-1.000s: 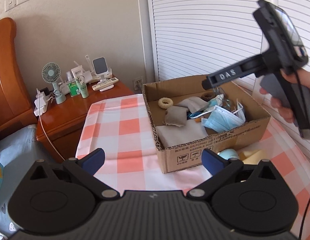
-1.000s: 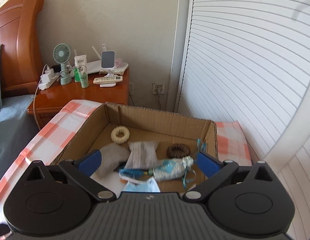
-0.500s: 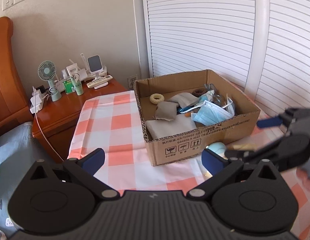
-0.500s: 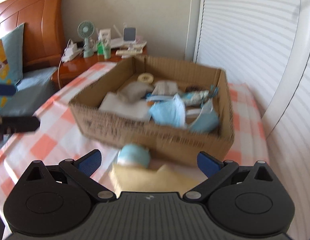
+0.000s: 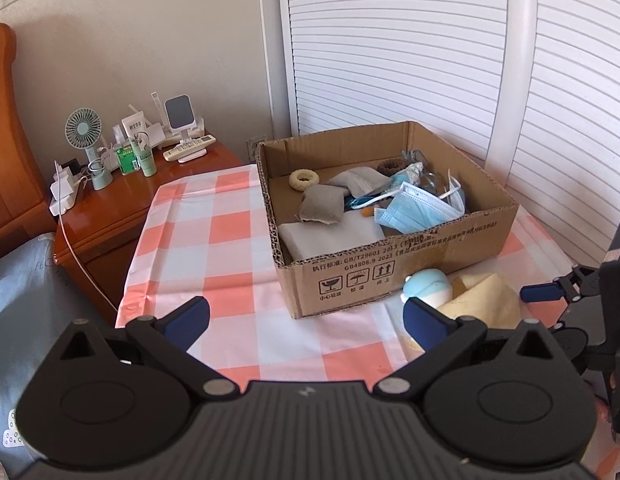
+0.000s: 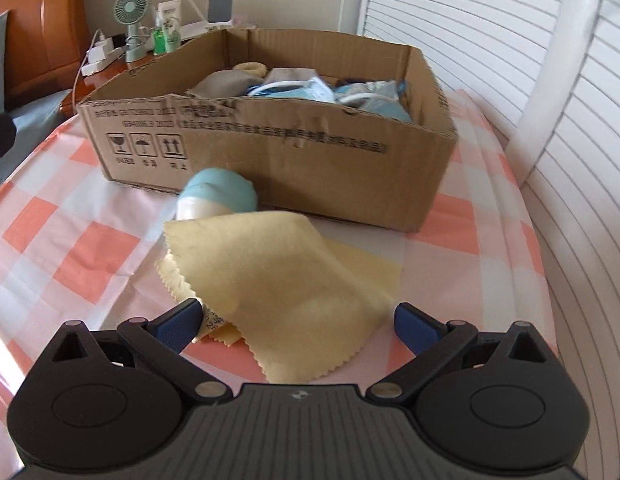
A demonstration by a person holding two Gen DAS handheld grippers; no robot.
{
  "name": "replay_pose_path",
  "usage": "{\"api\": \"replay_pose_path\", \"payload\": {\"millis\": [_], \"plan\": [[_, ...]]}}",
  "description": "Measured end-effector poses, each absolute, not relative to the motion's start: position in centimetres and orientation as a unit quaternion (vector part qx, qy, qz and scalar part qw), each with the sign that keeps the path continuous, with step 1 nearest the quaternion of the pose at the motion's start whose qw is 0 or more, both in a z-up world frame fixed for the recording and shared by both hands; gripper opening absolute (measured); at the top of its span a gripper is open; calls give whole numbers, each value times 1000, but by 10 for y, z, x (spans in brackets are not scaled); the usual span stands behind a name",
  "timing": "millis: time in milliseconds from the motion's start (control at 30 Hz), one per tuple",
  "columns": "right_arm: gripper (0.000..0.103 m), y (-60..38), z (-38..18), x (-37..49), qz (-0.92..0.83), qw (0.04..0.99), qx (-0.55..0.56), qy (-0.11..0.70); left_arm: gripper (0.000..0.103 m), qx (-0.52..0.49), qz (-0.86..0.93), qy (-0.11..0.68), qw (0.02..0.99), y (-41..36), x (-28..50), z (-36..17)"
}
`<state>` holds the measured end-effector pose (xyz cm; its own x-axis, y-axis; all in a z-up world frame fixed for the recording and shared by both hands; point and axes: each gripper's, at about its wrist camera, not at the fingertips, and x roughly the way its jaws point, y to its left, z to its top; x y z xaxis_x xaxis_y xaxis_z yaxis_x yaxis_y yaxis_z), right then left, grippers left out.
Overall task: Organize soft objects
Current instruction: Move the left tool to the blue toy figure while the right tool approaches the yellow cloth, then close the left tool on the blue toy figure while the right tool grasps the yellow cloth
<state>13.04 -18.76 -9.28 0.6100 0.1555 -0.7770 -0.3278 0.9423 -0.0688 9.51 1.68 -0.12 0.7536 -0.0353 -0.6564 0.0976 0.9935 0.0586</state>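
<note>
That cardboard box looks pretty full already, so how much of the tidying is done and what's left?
Mostly done: the box already holds face masks, grey cloths and hair ties. Nothing is gripped now; the right gripper is open, low over the yellow cloth, seemingly about to take it. The left gripper is open and empty. Left outside: that cloth and the blue toy beside the box.

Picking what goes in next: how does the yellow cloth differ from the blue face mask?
The yellow cloth lies outside the cardboard box, on the checked tablecloth; the face mask is already inside. The cloth is plain, folded over itself, with zigzag-cut edges; the mask is pleated with white ear loops. The cloth sits right between the open right gripper fingers; the mask is farther off. Both are thin, floppy fabric.
</note>
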Motion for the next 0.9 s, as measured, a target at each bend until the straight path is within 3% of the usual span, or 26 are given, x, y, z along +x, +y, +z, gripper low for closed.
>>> {"api": "replay_pose_path", "payload": {"millis": [900], "plan": [[103, -210, -96, 112, 155, 898, -105, 398, 102, 50, -68, 394, 915, -62, 164, -69]]}}
